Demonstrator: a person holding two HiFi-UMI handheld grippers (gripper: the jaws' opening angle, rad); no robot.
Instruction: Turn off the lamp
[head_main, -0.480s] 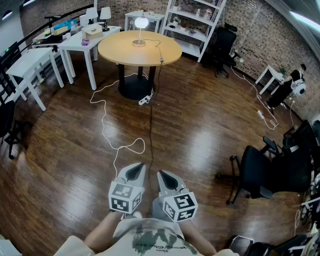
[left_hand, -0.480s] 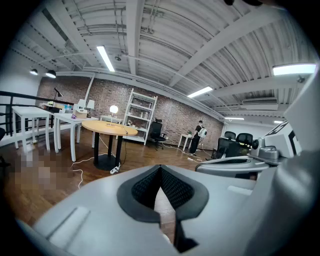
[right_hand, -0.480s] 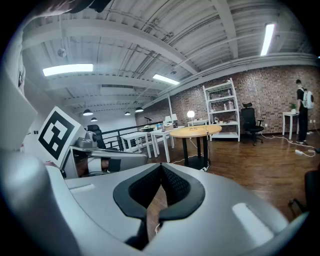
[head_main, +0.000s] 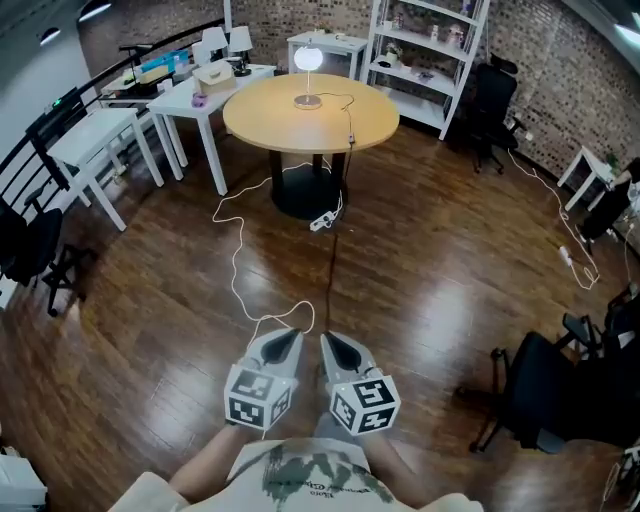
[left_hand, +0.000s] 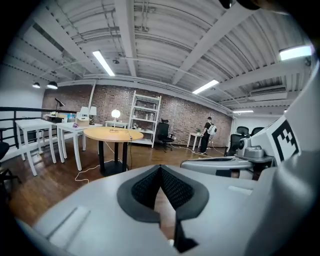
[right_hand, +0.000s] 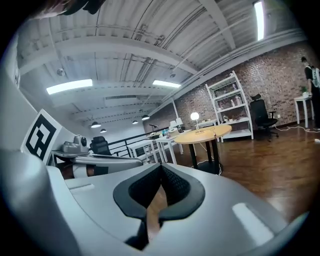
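The lamp (head_main: 308, 60), a lit white globe on a thin stem, stands on the round wooden table (head_main: 270, 115) far ahead across the room. It also shows small in the left gripper view as the lamp (left_hand: 116, 114) and in the right gripper view as the lamp (right_hand: 194, 116). A cord runs from the lamp across the tabletop and down its edge. My left gripper (head_main: 287, 340) and right gripper (head_main: 333, 343) are held side by side low in front of the person, over the wooden floor, well short of the table. Both are shut with nothing in them, as seen at left gripper (left_hand: 160, 170) and right gripper (right_hand: 161, 167).
A white cable (head_main: 238, 255) snakes over the floor to a power strip (head_main: 322, 220) by the table's black foot. White side tables (head_main: 95, 135) and a railing line the left. A white shelf (head_main: 430, 50) stands behind; black office chairs (head_main: 545, 400) sit right.
The person has stepped forward and the view has shifted: table and lamp sit slightly right and nearer. Both grippers keep the same pose, shut and side by side.
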